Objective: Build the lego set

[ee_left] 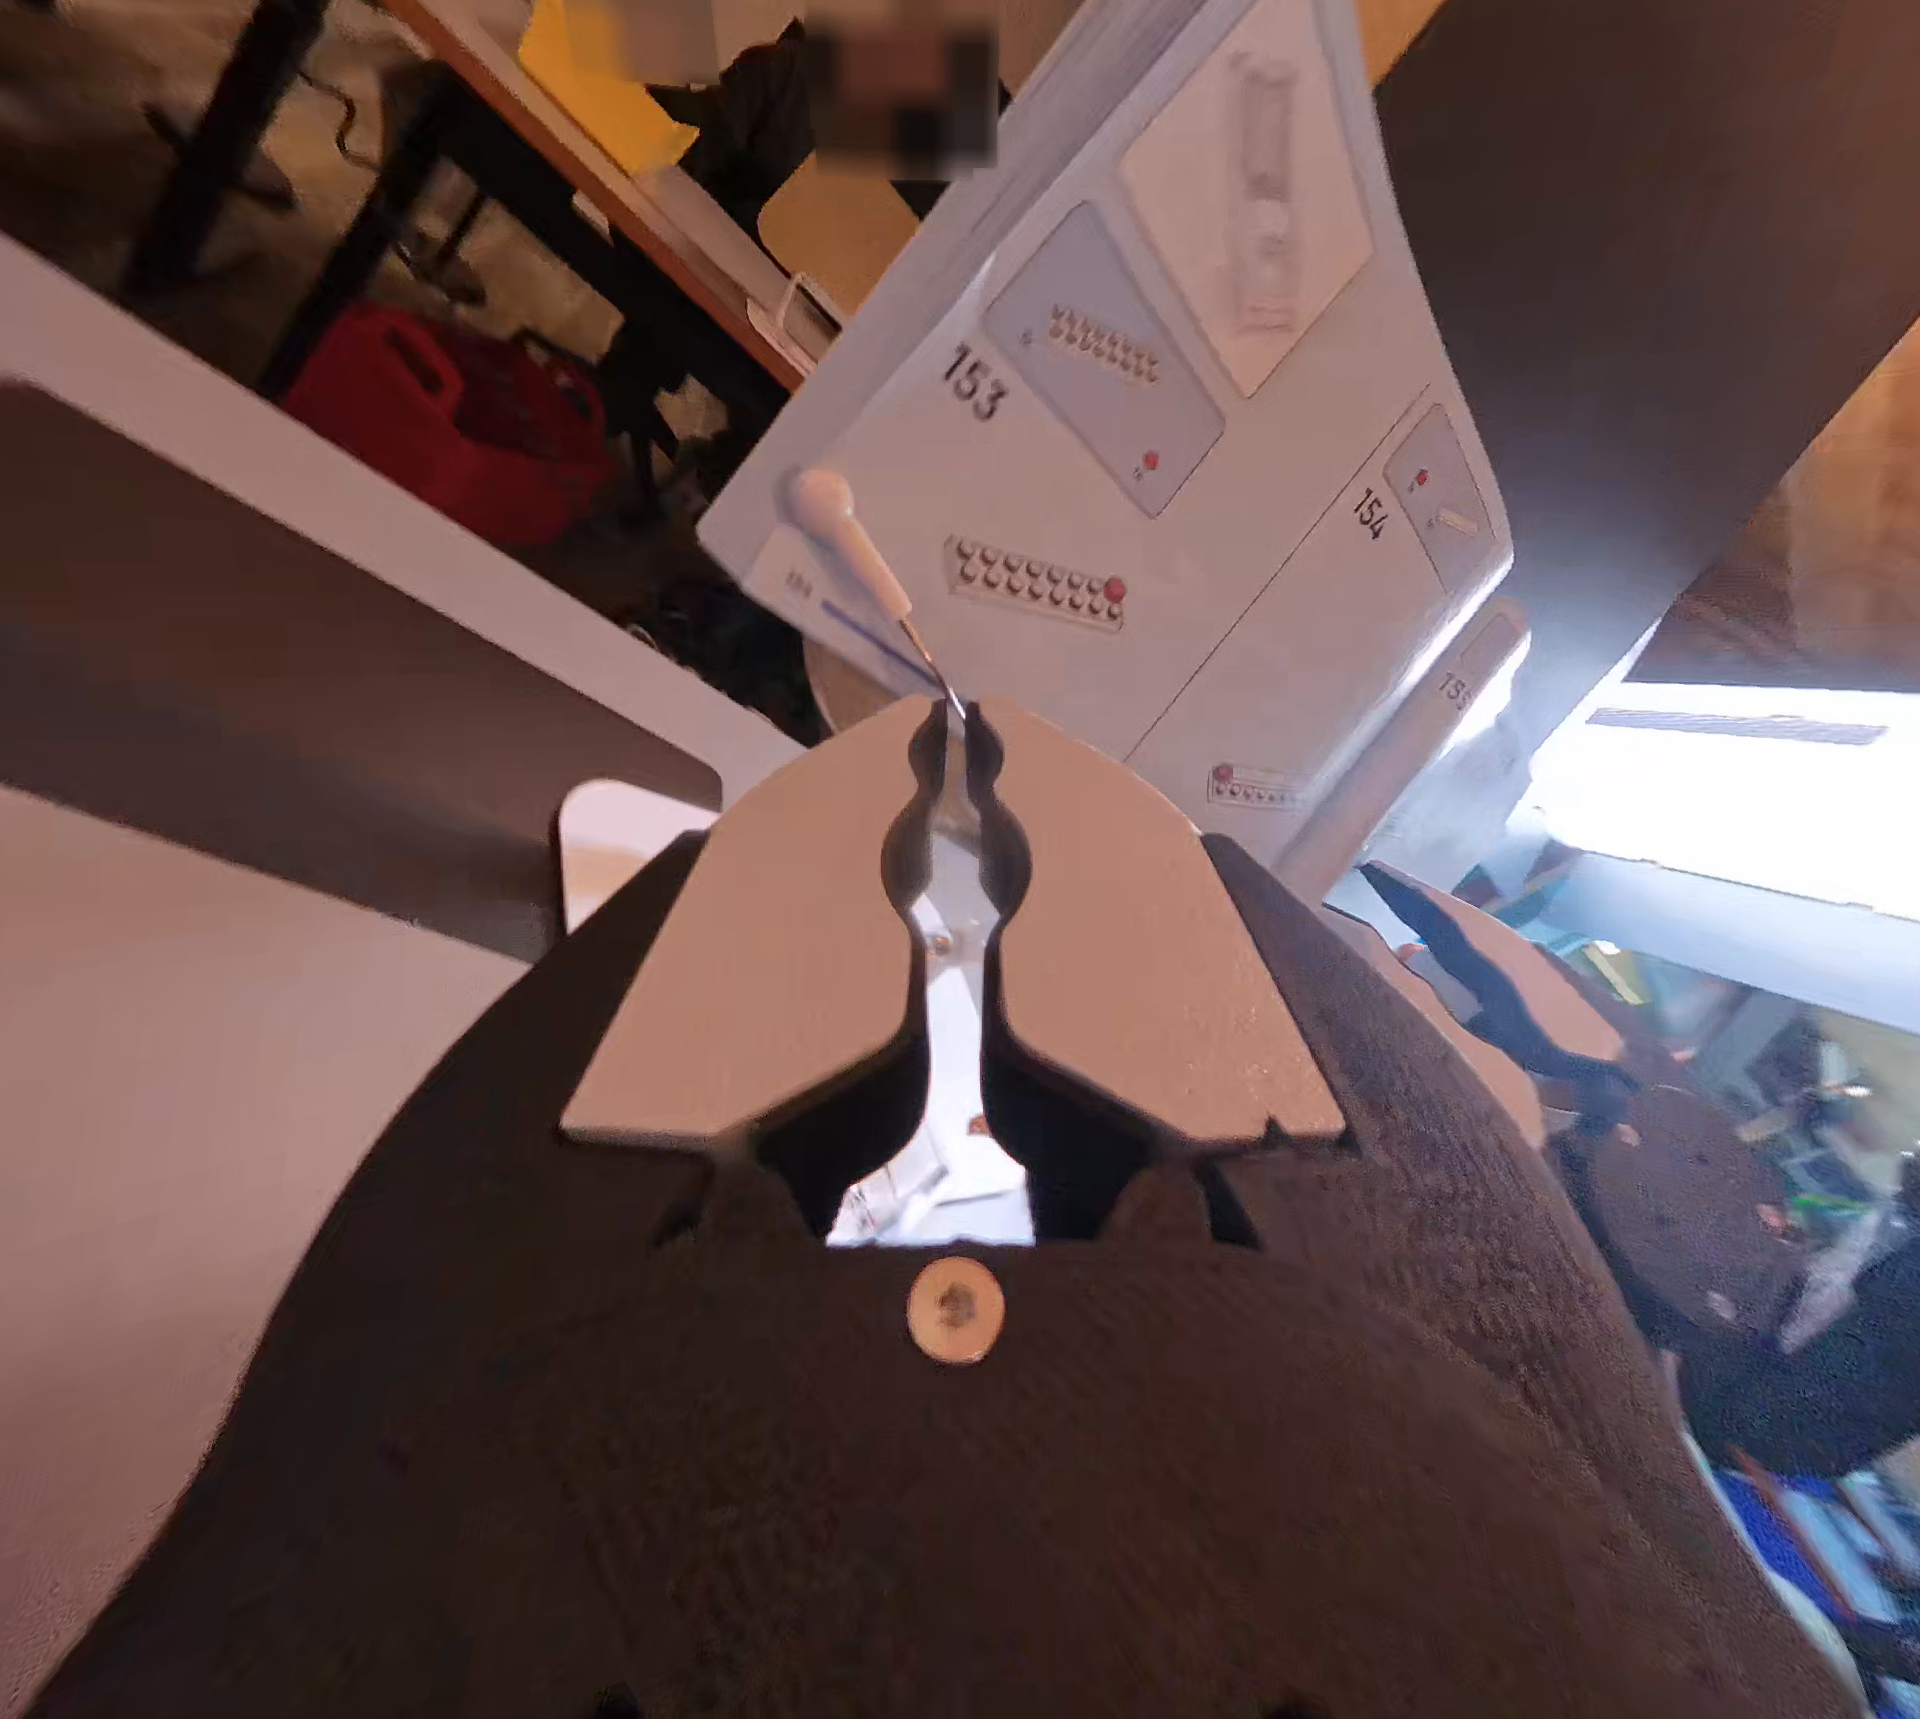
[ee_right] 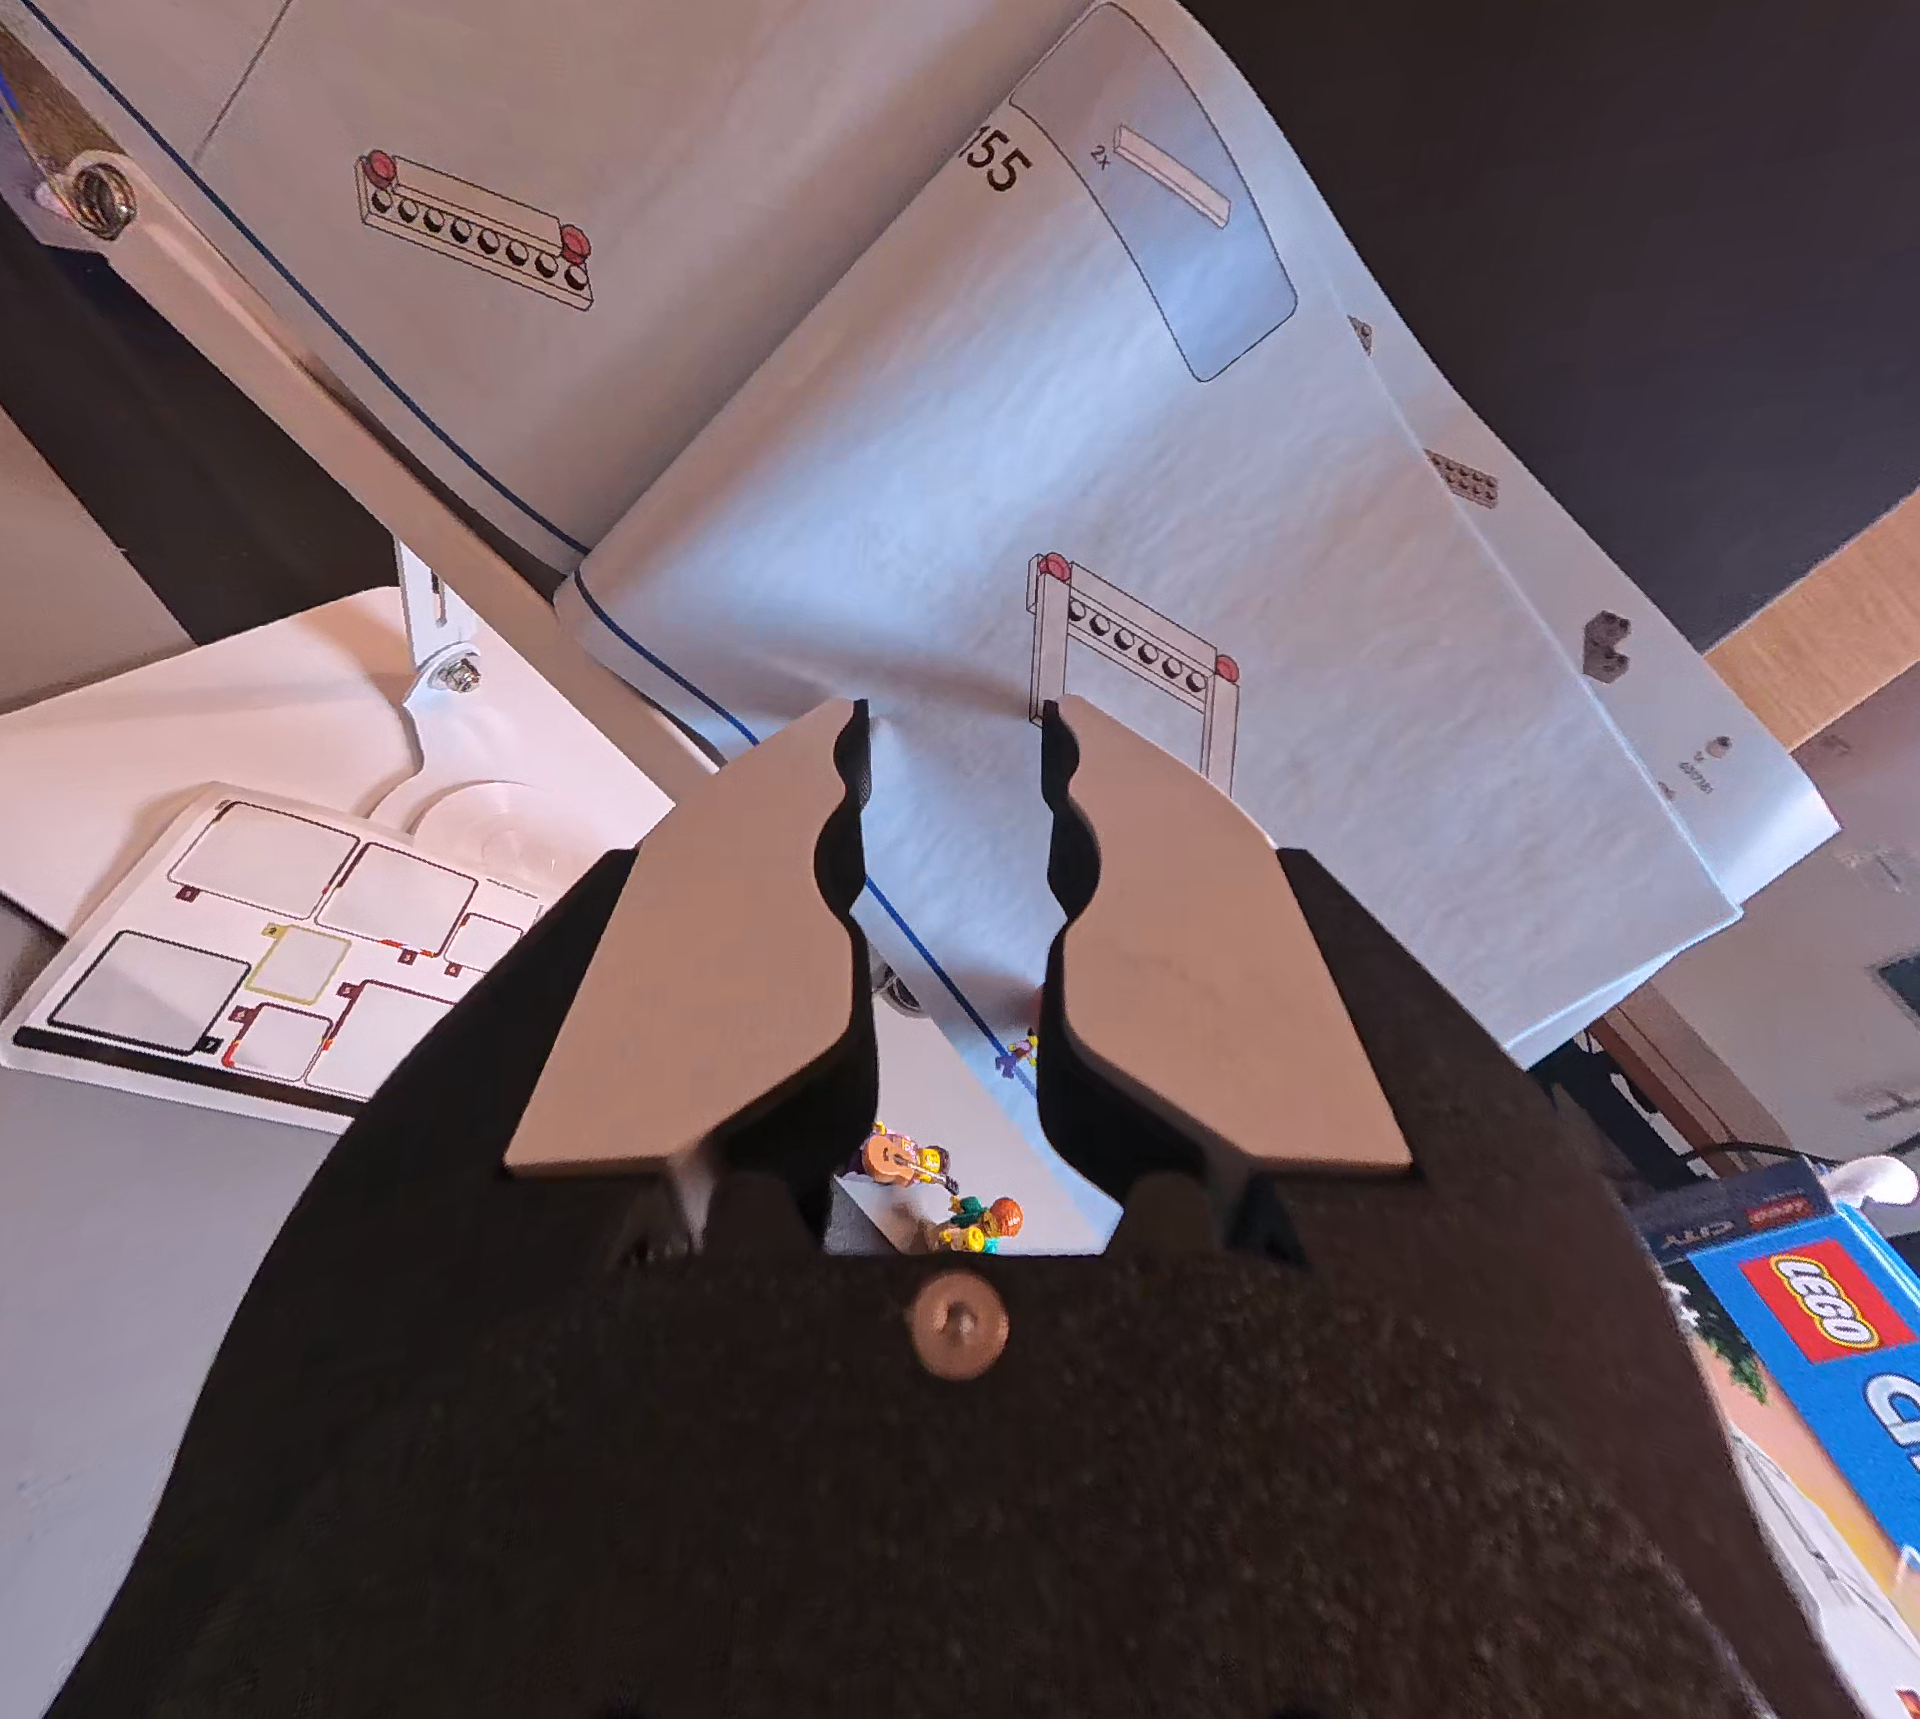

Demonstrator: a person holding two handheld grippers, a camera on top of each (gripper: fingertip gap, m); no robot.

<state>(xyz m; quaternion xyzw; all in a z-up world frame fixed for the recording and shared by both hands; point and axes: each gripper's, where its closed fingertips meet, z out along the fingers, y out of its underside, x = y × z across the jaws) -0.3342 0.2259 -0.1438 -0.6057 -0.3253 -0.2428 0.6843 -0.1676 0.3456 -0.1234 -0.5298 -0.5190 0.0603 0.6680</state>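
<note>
Left tool (ee_left: pixel 956 713) clamps thin metal shaft of white-handled pick (ee_left: pixel 847 531) before booklet (ee_left: pixel 1195 464); right tool (ee_right: pixel 956 713) open, fingertips against booklet page (ee_right: pixel 935 474)

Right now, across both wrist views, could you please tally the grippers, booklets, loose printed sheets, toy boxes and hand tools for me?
Grippers: 2 (left gripper, right gripper)
Open instruction booklet: 1
Loose printed sheet: 1
Blue toy box: 1
White-handled tool, its thin shaft pinched by the left gripper: 1
Total: 6
</note>
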